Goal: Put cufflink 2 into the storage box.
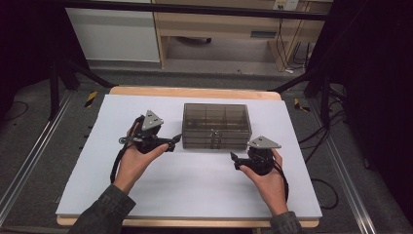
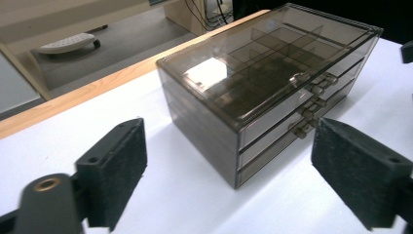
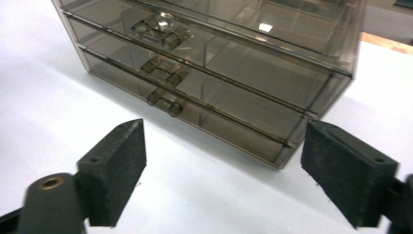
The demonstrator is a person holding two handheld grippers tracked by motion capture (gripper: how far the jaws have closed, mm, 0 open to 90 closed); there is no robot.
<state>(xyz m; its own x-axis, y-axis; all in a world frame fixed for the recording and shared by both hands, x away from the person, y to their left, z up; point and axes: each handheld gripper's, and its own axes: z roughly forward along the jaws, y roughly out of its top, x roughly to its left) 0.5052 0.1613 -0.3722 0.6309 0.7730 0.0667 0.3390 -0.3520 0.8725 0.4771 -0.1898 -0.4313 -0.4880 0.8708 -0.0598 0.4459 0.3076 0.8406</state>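
Observation:
A smoky see-through drawer box with three shut drawers stands on the white table top, toward the back middle. My left gripper sits just left of the box's front left corner, pointing right at it, jaws apart and empty. In the left gripper view the box lies ahead between the open pads of my left gripper. My right gripper hovers off the box's front right corner, open and empty. The right gripper view faces the drawer fronts and their small handles, beyond my right gripper.
The white sheet covers a wooden table whose edge shows at the back. Metal rails run along the floor on both sides. A wooden cabinet and cables stand beyond the table. Bare white surface lies in front of the box.

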